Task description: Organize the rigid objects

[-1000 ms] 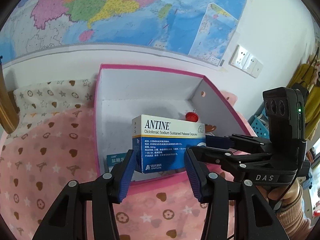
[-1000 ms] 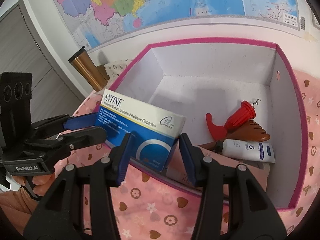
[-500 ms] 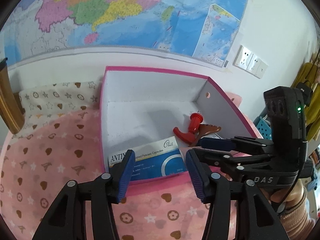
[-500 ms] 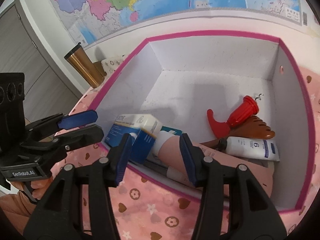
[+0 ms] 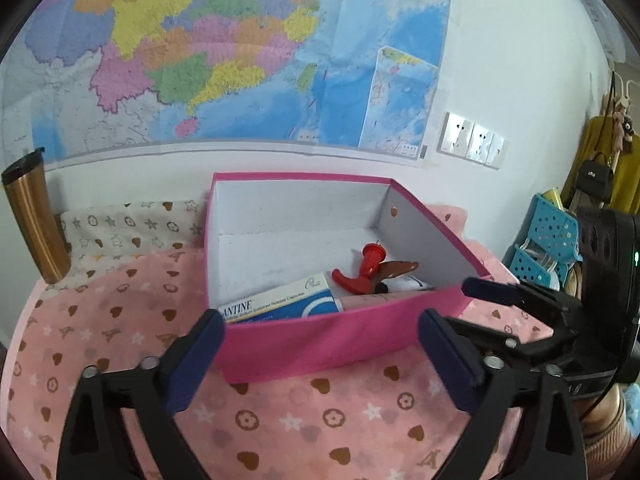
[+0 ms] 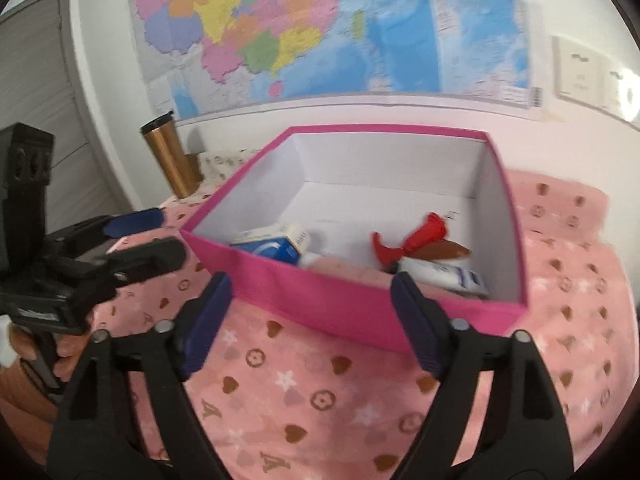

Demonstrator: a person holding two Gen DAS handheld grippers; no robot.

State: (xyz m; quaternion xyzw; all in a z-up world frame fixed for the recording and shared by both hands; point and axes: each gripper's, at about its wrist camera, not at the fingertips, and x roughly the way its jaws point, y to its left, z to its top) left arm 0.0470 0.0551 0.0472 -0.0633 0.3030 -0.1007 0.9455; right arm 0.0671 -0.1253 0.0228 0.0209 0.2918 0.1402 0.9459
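Note:
A pink box (image 5: pixel 320 336) with a white inside stands on the pink patterned cloth; it also shows in the right wrist view (image 6: pixel 352 304). Inside lie a blue and white ANTINE medicine carton (image 5: pixel 280 306) (image 6: pixel 272 244), a red corkscrew (image 5: pixel 366 270) (image 6: pixel 412 240), a brown object (image 5: pixel 396 268) and a white tube (image 6: pixel 444 274). My left gripper (image 5: pixel 320 356) is open and empty in front of the box's near wall. My right gripper (image 6: pixel 308 324) is open and empty, also in front of the box. Each gripper shows in the other's view.
A copper tumbler (image 5: pixel 34 216) (image 6: pixel 170 160) stands at the back left by the wall. A map covers the wall (image 5: pixel 240 52). Blue plastic baskets (image 5: pixel 548 244) stand off to the right. Wall sockets (image 5: pixel 474 140) are above the box.
The ANTINE carton, held above the box a second ago, has dropped flat into the box. Both grippers have opened wider and pulled back from the box.

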